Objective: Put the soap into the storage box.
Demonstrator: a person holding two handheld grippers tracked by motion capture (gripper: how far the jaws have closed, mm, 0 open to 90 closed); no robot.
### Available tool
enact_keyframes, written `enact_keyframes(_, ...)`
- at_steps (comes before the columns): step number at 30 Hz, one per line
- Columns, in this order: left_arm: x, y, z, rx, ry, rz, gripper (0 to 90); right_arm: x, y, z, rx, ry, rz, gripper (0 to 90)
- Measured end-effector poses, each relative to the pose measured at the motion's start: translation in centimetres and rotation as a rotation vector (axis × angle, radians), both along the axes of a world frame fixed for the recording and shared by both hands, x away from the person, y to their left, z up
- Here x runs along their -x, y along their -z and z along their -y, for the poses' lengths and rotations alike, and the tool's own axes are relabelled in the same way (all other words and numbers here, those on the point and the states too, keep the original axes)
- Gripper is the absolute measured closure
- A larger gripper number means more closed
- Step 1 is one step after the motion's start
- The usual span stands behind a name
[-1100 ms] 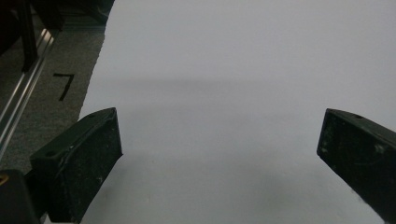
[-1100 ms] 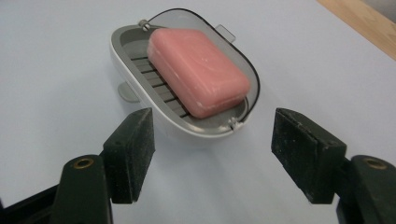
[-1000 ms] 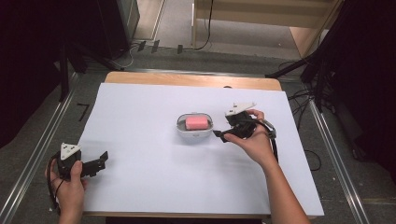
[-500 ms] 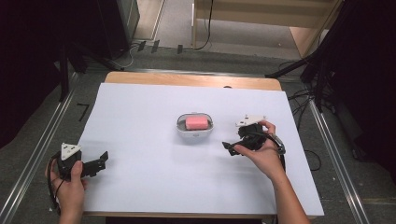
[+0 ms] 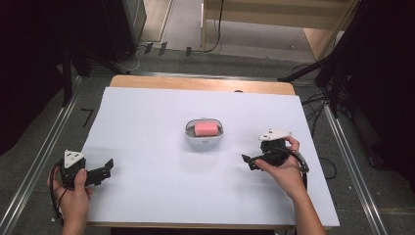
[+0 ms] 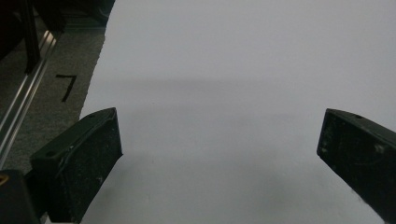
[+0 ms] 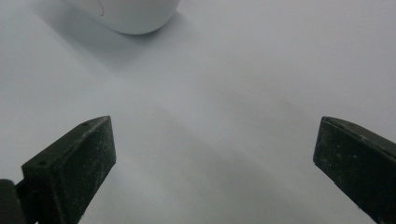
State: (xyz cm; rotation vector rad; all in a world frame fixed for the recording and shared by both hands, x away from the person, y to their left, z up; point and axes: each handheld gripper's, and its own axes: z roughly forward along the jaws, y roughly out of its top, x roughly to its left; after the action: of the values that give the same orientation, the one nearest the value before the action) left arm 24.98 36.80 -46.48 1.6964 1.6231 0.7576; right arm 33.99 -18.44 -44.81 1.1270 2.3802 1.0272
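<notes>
R gripper (image 5: 250,161): held in the person's right hand (image 5: 284,171), near-right of table; jaws spread wide, nothing between them; tips aim left, low over the sheet.
L gripper (image 5: 105,171): held in the left hand (image 5: 73,193) at near-left corner; jaws spread wide too, empty, resting low on the sheet.
White sheet (image 5: 156,122): covers most of the tabletop; bare under both sets of jaws in each gripper view.
Dish (image 5: 204,137): small white oval, approx mid-table; far-left of R gripper, near but apart; well apart from L gripper, to its far right. Its rounded wall shows at top of right gripper view (image 7: 135,16).
Pink block (image 5: 206,129): lies inside the dish, flat, roughly centred; looks like soap or sponge, can't tell which.
Handling, block (est.): light; if soap, firm and slippery; if sponge, soft. Grip across the short sides, from above, clear of the rim.
Handling, dish (est.): light, rigid, smooth, prob. slides on the sheet; pinch one wall at the rim.
Table edge (image 5: 200,84): wood strip shows along the far side.
</notes>
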Motion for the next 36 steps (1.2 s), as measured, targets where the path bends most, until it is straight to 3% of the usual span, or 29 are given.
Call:
enact_keyframes(9, 0.0, 0.0, 0.1, -0.005, 0.004, -0.002, 0.1, 1.6, 0.6, 2.2, -0.063, 0.056, 0.006, 0.0)
enact_keyframes(36, 0.0, 0.0, 0.2, -0.010, 0.000, 0.004, 0.1, 5.7, 3.0, 9.5, -0.132, 0.216, 0.000, 0.0)
